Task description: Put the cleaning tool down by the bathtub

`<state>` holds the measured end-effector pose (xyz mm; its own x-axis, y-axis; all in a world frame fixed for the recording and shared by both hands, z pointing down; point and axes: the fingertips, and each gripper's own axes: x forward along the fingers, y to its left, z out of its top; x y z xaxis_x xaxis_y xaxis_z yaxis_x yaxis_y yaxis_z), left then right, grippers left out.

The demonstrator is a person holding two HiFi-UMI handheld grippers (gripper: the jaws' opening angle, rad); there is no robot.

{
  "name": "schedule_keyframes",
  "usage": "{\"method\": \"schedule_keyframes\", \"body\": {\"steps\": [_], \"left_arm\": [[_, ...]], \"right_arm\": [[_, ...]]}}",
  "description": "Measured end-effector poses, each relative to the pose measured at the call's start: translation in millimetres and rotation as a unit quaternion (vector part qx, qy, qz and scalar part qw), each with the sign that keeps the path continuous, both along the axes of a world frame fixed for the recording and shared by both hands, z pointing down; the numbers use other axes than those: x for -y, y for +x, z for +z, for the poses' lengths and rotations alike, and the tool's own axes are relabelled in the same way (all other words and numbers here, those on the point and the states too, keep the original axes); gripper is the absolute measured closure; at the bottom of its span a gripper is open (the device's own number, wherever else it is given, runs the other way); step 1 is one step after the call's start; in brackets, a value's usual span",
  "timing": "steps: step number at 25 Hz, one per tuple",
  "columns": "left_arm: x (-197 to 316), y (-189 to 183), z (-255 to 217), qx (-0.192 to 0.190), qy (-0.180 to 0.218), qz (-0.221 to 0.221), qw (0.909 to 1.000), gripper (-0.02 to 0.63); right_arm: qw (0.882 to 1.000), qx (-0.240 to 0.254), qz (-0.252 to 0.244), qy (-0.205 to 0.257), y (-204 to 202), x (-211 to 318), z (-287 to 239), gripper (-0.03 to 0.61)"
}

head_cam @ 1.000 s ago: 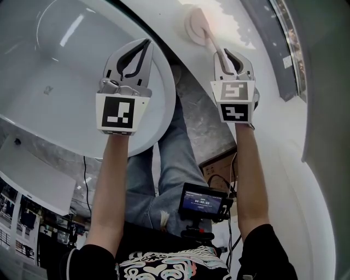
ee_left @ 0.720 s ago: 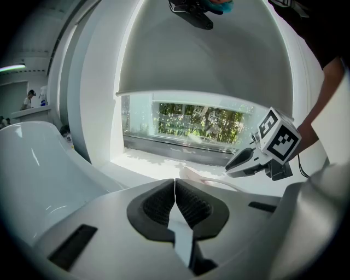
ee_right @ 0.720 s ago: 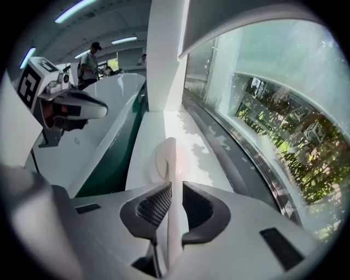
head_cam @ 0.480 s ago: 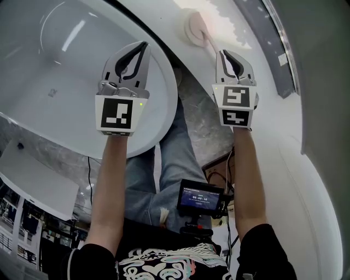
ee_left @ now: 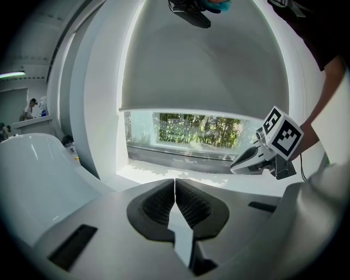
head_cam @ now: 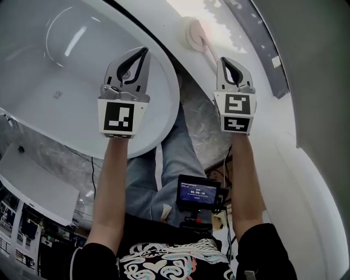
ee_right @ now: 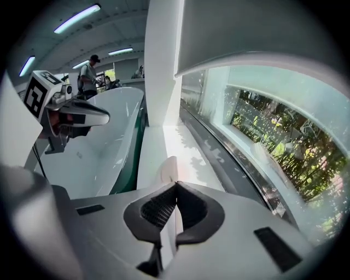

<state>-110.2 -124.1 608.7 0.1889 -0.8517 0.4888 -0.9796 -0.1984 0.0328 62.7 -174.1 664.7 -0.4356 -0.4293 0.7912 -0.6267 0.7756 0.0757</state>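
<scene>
- Nearest: a small screen (head_cam: 199, 195) sits at the chest of the person working, between both outstretched forearms.
- Left gripper (head_cam: 140, 54): held out over the wide white rim of the bathtub (head_cam: 60, 82). In the left gripper view its fingers (ee_left: 158, 203) are pressed together at the tips with nothing between them.
- Right gripper (head_cam: 226, 62): level with the left and well apart from it, over the gap between the tub and the ledge (head_cam: 219, 16). Its fingers are closed narrow on the thin white handle of the cleaning tool (head_cam: 193, 31). The right gripper view shows the handle running out between the pads (ee_right: 158, 210).
- Cleaning tool: the handle slants forward from the right gripper to a round pale head. The head is over the white ledge, just beside the tub's outer edge. I cannot tell whether it touches the ledge.
- From the right gripper view, the tub (ee_right: 109, 136) runs along the left and the ledge (ee_right: 164, 139) runs ahead.
- Farther: a window (ee_right: 273, 131) with greenery outside lines the ledge's right side.
- Farthest: a person (ee_right: 90, 74) stands beyond the tub's far end.
</scene>
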Motion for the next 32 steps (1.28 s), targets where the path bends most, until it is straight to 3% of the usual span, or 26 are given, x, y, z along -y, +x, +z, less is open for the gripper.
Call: {"method": "schedule_keyframes", "body": {"steps": [9,26,32], "left_arm": [[-8.9,4.9,-45.4,0.017,0.010,0.042,0.9989,0.595],[-23.9,-54.3,-166.8,0.032,0.032,0.022,0.9987,0.595],[-24.4,-57.2,-209.0,0.034,0.051,0.025,0.9978,0.595]], "right_arm": [[0.999,0.025,0.024,0.025,-12.5,0.7,-52.7,0.551],[0.993,0.054,0.066,0.083,-35.2,-17.0,-187.3,0.551],[0.989,0.073,0.072,0.108,-37.6,-23.9,-232.8,0.551]]}}
